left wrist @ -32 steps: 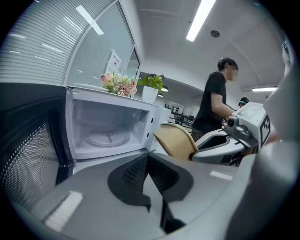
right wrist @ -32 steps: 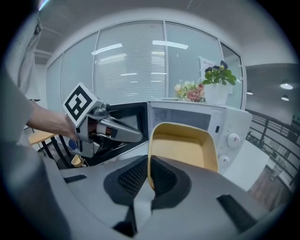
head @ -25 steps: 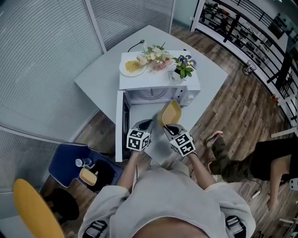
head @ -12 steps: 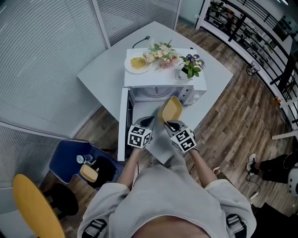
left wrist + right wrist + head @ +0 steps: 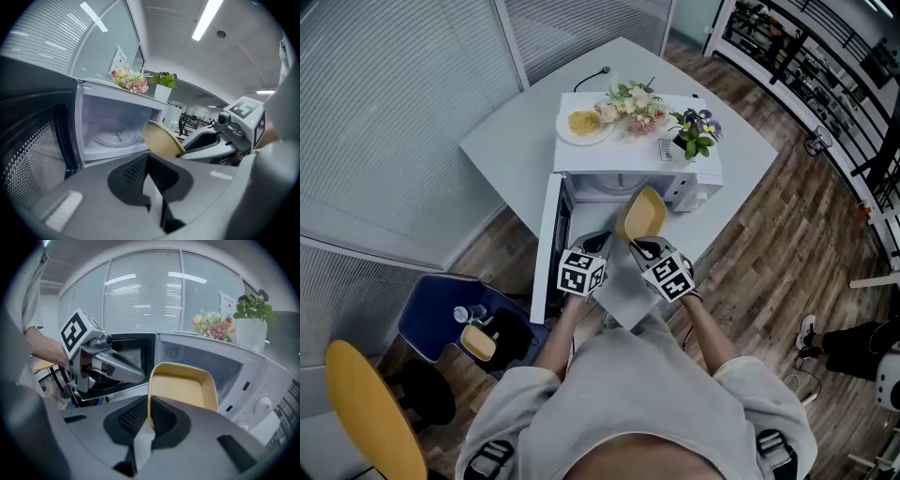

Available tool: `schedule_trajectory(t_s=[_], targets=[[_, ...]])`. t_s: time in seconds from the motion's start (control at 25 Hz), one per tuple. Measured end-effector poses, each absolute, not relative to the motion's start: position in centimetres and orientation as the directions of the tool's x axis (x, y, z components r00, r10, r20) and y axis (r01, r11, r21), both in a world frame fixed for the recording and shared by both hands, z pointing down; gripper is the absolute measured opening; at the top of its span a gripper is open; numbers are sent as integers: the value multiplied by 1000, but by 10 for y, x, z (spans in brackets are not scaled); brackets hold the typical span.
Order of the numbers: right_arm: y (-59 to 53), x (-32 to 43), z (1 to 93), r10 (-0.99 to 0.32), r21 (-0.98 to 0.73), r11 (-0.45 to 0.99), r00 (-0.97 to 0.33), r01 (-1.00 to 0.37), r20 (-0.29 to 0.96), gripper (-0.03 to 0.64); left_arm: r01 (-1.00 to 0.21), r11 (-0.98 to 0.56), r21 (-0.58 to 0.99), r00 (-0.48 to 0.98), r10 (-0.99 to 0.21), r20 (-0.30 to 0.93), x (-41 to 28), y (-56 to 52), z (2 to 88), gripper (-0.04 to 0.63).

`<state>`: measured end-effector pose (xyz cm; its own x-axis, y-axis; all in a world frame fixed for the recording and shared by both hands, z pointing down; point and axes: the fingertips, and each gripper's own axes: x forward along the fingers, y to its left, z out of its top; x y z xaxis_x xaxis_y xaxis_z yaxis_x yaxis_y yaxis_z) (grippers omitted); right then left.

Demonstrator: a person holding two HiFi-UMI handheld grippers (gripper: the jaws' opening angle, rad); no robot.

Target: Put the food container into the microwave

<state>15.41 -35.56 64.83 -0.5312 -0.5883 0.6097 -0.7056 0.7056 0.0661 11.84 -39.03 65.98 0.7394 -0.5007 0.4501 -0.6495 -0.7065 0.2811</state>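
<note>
The insertion step is in hand. The right claw (image 5: pixel 149 417) is clamped on the near rim of the one yellow food container (image 5: pixel 185 387), held tilted just before the open mouth of the single microwave (image 5: pixel 619 157). The left claw (image 5: pixel 150 185) is closed on nothing, just beside it. Next, I judge, the container must be levelled and slid inside onto the turntable (image 5: pixel 117 137). On top stand one plate (image 5: pixel 584 125), one bouquet (image 5: pixel 635 103) and one potted plant (image 5: pixel 694 136).

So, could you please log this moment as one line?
right gripper: shut on food container rim | left gripper: shut, empty | microwave: open | food container: tilted, not yet inside
</note>
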Motion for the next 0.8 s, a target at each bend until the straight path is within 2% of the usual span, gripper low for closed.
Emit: schedule_trajectory(t_s=[0.8], targets=[[-419, 164, 656, -528, 149, 791, -539, -593, 657, 26, -715, -632, 298, 688, -563, 457, 115, -435, 662, 11]])
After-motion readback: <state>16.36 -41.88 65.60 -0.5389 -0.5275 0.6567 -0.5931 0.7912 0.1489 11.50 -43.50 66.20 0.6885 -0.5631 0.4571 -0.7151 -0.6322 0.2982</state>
